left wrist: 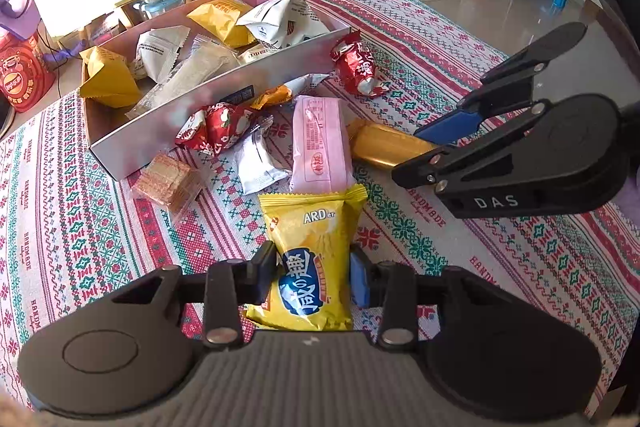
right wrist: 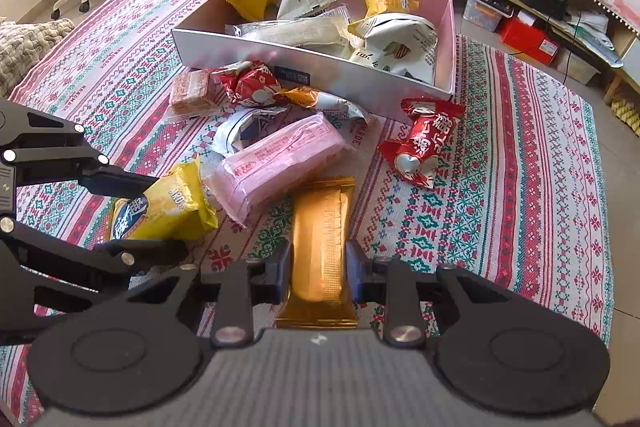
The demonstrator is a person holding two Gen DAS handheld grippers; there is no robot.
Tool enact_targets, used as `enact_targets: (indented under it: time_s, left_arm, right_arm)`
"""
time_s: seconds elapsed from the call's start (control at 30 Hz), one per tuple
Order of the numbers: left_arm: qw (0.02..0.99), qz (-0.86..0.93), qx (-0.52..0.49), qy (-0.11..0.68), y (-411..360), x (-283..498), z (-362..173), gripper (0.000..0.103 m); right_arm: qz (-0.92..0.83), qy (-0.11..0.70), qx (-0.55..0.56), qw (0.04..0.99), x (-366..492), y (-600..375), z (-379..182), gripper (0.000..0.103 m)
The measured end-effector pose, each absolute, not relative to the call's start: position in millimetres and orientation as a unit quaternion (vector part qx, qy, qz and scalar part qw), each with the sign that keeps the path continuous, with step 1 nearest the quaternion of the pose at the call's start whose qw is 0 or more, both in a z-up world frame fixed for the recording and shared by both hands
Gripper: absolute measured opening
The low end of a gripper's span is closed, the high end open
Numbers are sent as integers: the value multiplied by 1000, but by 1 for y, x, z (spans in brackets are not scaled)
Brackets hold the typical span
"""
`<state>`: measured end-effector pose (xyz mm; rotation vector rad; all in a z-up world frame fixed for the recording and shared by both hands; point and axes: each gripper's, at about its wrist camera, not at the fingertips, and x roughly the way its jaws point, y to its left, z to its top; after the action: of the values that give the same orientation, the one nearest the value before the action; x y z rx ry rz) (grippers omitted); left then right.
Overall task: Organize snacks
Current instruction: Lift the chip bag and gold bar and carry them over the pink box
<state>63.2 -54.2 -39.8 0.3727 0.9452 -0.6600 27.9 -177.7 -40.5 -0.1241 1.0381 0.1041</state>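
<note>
Between the left gripper's (left wrist: 314,273) pads sits a yellow snack bag (left wrist: 310,259), clamped, while the right gripper (right wrist: 318,273) is closed narrowly on a gold wafer bar (right wrist: 322,251), the box (left wrist: 208,119) ahead of both.

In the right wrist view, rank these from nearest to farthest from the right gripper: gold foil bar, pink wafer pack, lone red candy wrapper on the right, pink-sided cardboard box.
1. Gold foil bar: between the right gripper pads.
2. Pink wafer pack: just beyond, slightly left.
3. Red candy wrapper: ahead, right.
4. Pink-sided cardboard box: farthest back.
</note>
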Motion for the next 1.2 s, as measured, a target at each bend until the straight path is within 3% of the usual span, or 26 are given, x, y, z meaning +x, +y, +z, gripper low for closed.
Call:
enact_targets:
  time_s: [1.2]
  left_arm:
    - [861, -263, 148, 408, -31, 93, 14, 38]
  right_arm:
    - [49, 439, -22, 897, 43, -180, 3, 26]
